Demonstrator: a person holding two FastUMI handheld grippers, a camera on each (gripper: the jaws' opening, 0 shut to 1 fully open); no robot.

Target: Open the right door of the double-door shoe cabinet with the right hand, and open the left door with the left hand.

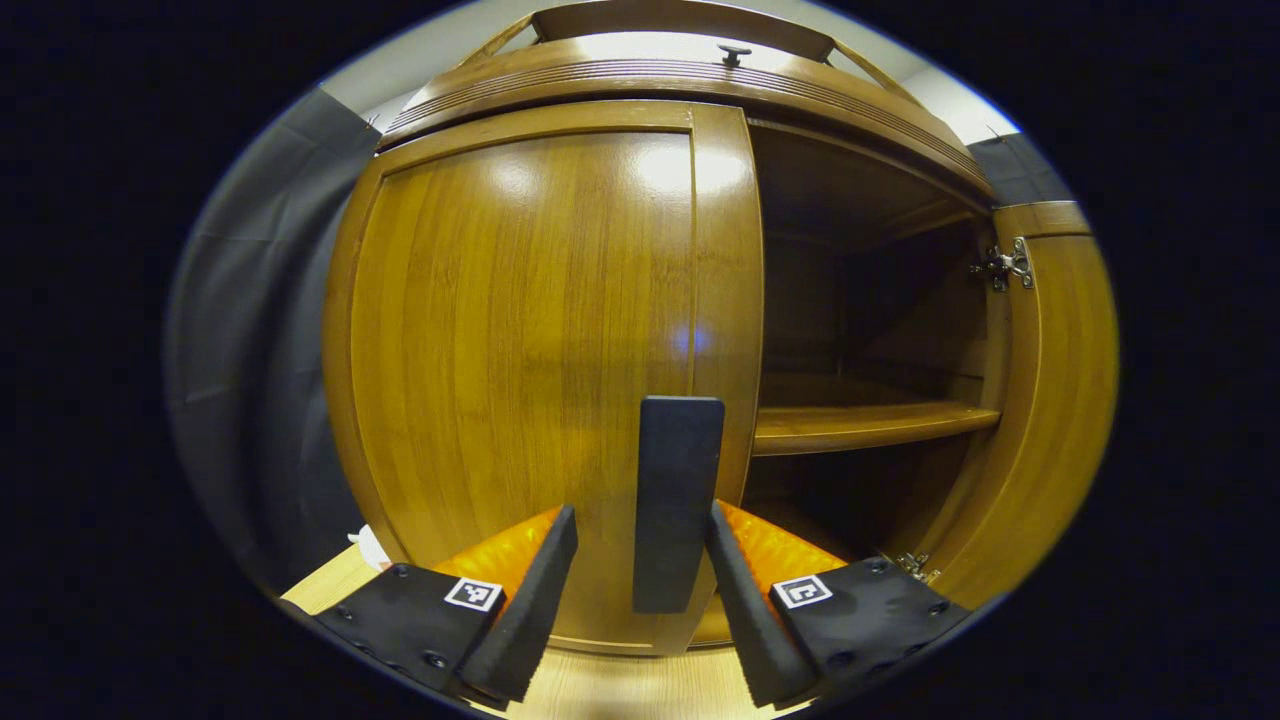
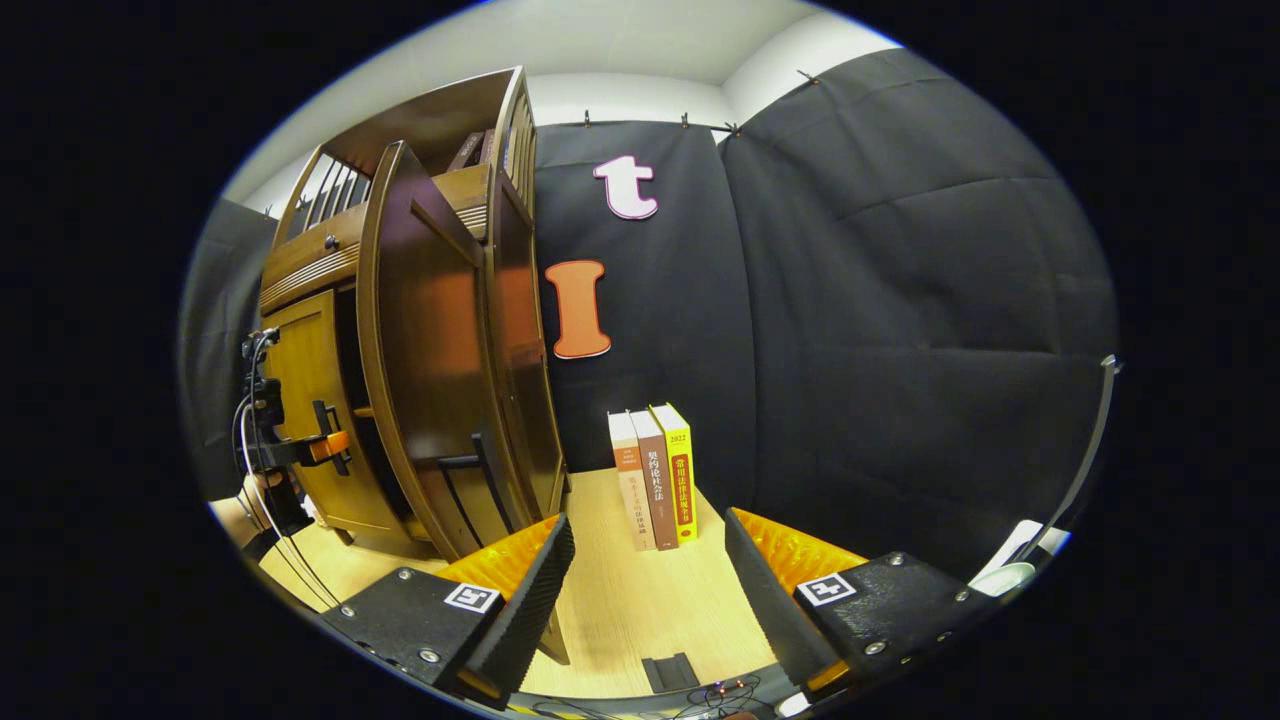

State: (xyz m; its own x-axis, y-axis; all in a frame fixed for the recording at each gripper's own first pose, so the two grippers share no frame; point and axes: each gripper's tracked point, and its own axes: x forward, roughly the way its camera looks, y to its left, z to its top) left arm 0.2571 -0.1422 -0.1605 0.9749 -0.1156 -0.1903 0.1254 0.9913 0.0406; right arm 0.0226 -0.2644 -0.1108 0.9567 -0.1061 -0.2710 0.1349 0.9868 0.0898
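Cabinet (image 1: 560, 340) fills my left gripper view, its left door (image 1: 520, 330) closed and its right door (image 1: 1050, 400) swung wide on its hinges (image 1: 1005, 265). Through the opening I see a dark interior with one shelf (image 1: 860, 425); nothing I can make out sits on it, though the depths are too dim to judge. My left gripper (image 1: 640, 570) hangs in front of the left door with its jaws apart, and the dark handle (image 1: 678, 500) stands between the fingers; I cannot tell whether either finger touches it. In my right gripper view, the cabinet stands to the left on the pale table (image 2: 640, 600), with the right door edge-on toward me. My right gripper (image 2: 645, 590) is spread wide and holds nothing, well clear of that door. Three books (image 2: 655, 475) stand upright together on the table against the black cloth, beside the cabinet. Farther left, my left gripper shows small at the left door's handle.
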